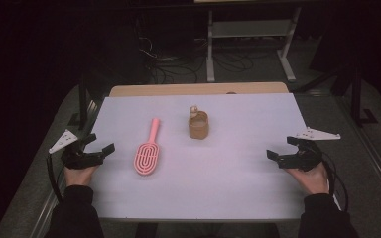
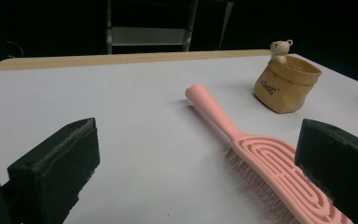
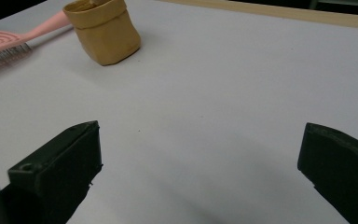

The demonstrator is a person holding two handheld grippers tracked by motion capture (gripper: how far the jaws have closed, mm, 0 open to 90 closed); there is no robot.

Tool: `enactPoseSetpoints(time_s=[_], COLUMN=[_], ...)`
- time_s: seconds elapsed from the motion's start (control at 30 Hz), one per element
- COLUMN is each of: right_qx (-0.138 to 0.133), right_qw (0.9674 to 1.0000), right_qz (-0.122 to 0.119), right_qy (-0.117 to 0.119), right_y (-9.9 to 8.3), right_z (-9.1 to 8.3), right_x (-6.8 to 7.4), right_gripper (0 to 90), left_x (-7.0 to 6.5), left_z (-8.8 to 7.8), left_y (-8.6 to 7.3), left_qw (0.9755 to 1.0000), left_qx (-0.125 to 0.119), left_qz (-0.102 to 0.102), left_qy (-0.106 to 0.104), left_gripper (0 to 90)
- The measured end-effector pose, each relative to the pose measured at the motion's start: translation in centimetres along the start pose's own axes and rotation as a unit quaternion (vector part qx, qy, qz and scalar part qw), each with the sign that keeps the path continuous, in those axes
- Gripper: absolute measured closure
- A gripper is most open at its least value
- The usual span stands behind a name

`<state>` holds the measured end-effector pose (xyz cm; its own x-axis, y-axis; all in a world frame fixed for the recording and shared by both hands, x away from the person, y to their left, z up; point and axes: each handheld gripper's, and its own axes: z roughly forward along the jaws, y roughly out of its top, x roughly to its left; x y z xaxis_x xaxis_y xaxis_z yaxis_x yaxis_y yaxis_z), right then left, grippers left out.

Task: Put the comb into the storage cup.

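Note:
A pink hairbrush [image 1: 148,151] lies flat on the white table [image 1: 238,163], handle pointing away from me; its head [image 2: 279,172] reaches toward the far jaw in the left gripper view. A tan soft pouch [image 1: 198,126] with a small bear figure [image 2: 280,49] on its rim stands behind it, upright [image 3: 103,30]. At the table's left edge my left gripper [image 1: 99,142] rests open, just left of the brush, nothing between its jaws [image 2: 200,172]. My right gripper [image 1: 282,148] is open at the right edge, jaws wide over bare table [image 3: 200,172].
A wooden board [image 1: 198,89] shows beyond the table's far edge. Behind it stand a white metal frame [image 1: 250,34] and loose cables [image 1: 178,62] on the dark floor. A dark stand [image 1: 83,99] rises by the table's left corner.

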<state>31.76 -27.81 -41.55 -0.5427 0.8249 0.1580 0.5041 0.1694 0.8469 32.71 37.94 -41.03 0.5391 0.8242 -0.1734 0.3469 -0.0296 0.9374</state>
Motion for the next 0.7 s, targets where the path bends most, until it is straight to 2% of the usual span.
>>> enactPoseSetpoints(time_s=[0.2, 0.23, 0.3, 0.43, 0.7], right_qx=[-0.007, -0.009, -0.009, -0.012, -0.02], right_qw=[1.0, 0.9999, 0.9999, 0.9999, 0.9996], right_qz=[-0.005, -0.008, -0.008, -0.01, -0.017], right_qy=[0.0, -0.002, -0.001, -0.003, -0.003], right_y=[0.01, 0.0, 0.01, -0.05, -0.13], right_z=[-0.35, -0.39, -0.46, -0.55, -0.78], right_x=[0.27, 0.34, 0.41, 0.46, 0.74], right_gripper=[0.0, 0.0, 0.0, 0.0, 0.0], left_x=[-0.03, -0.03, -0.11, -0.29, -0.53], left_z=[-0.09, -0.05, -0.05, -0.11, -0.4], left_y=[0.04, 0.03, 0.07, 0.11, 0.13], left_qw=[1.0, 0.9999, 0.9998, 0.9999, 0.9999], left_qx=[-0.004, -0.008, -0.012, -0.009, -0.013], left_qz=[0.001, -0.004, -0.005, 0.004, 0.007], left_qy=[-0.001, -0.01, -0.015, -0.009, 0.002], left_gripper=[0.0, 0.0, 0.0, 0.0, 0.0])
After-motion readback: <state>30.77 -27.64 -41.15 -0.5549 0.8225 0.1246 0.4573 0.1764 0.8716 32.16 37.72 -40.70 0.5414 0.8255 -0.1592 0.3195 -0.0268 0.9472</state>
